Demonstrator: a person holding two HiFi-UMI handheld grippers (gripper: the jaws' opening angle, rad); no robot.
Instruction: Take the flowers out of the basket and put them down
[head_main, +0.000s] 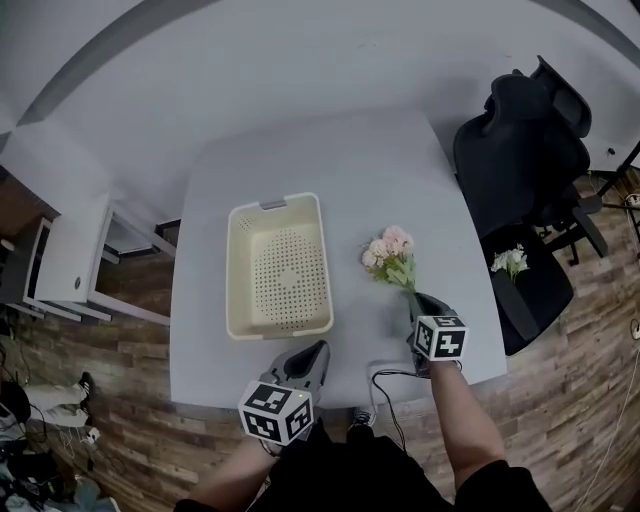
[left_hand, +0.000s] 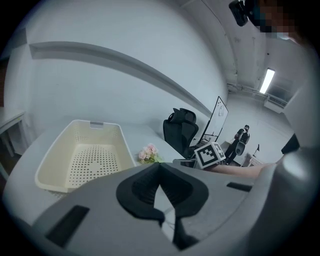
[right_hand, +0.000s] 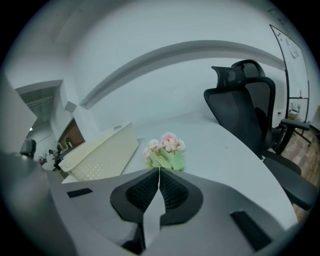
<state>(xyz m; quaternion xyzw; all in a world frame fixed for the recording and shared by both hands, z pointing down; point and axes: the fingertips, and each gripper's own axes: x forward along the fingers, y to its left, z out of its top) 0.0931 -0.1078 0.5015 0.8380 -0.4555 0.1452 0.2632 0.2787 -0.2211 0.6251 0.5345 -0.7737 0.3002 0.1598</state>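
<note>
Left jaws (left gripper view): I read the left gripper as closed, pads together, nothing between them.
Left gripper view, scene: cream basket on the table; the flowers lie outside it, to its right.
Right jaws (right gripper view): on the right gripper the pads meet at the tips; I see no stem between them.
Right gripper view, flowers: pink bunch just beyond the tips, on the table.
Head view, flowers: on the grey tabletop, right of the basket and apart from it, stems toward the right gripper.
Head view, chair: black chair beside the table, white bunch on its seat.
</note>
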